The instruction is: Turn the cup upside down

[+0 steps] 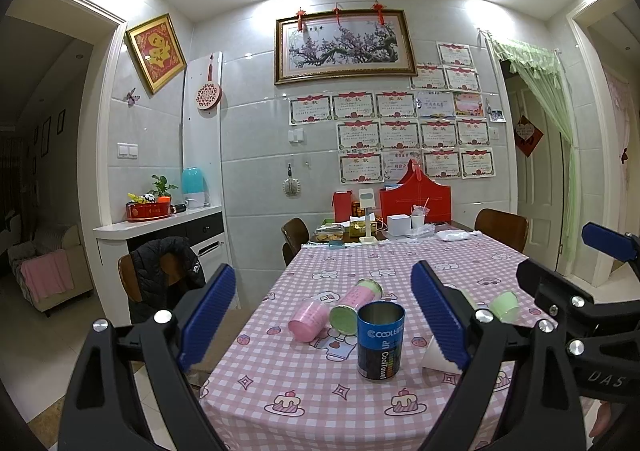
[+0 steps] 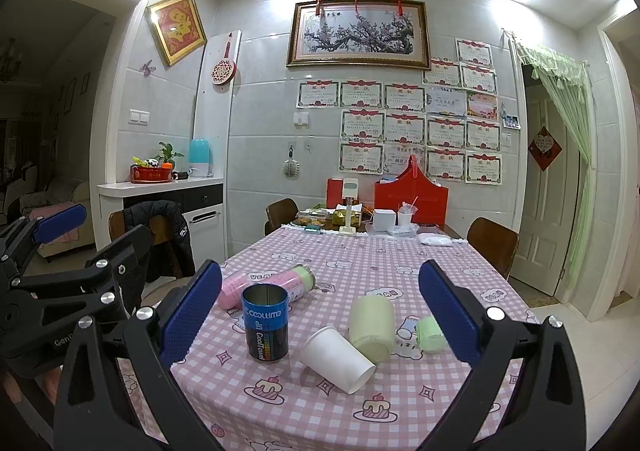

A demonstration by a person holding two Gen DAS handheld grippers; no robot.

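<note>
A blue metal can-like cup (image 1: 380, 341) printed "COOLTIME" stands upright, mouth up, on the pink checked tablecloth (image 1: 320, 403); it also shows in the right wrist view (image 2: 265, 323). A white paper cup (image 2: 337, 358) lies on its side to the right of it. My left gripper (image 1: 322, 317) is open and empty, held above the table short of the blue cup. My right gripper (image 2: 320, 311) is open and empty, held above the table short of the cups.
A pink cup (image 1: 307, 319), a pink-and-green canister (image 1: 354, 305), a pale cream cup (image 2: 372, 327) and a small green cup (image 2: 430, 333) lie on their sides around the blue cup. Boxes and a red bag (image 1: 416, 199) crowd the far end. Chairs (image 1: 502, 229) flank the table.
</note>
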